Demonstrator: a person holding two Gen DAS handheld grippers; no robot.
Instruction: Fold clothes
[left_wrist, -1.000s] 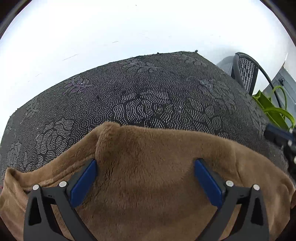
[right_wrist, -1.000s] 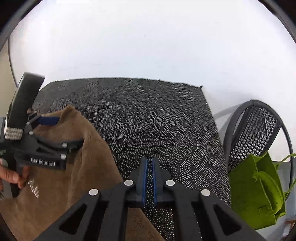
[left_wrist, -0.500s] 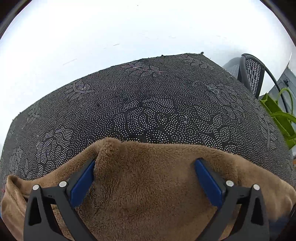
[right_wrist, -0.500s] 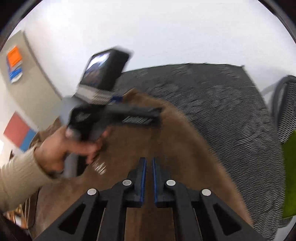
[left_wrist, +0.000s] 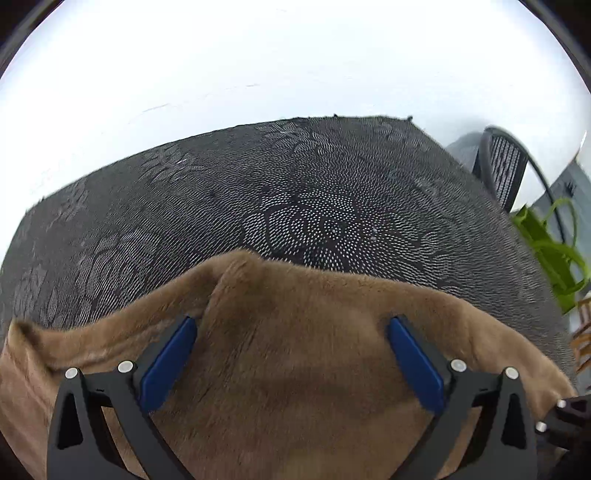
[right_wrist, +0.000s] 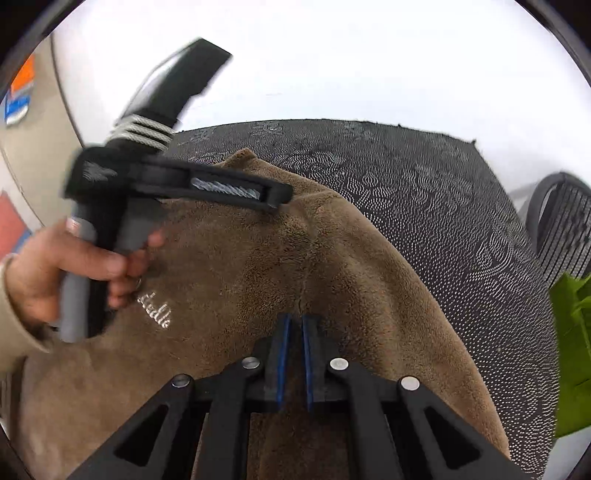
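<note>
we have the brown fleece garment lying bunched on the near part of the dotted black tablecloth. left gripper spread over it; right gripper pressed together, whether pinching fleece we cannot tell. no neat fold shows.

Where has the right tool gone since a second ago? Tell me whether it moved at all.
Yes. The right tool swung left, from over the dotted black mat onto the brown fleece garment, toward the left tool.

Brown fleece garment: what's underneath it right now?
The brown fleece garment lies on a black dotted floral tablecloth, which shows past its far and right edges. Whatever sits beneath the garment's middle is covered, and the table under the cloth is hidden too.
</note>
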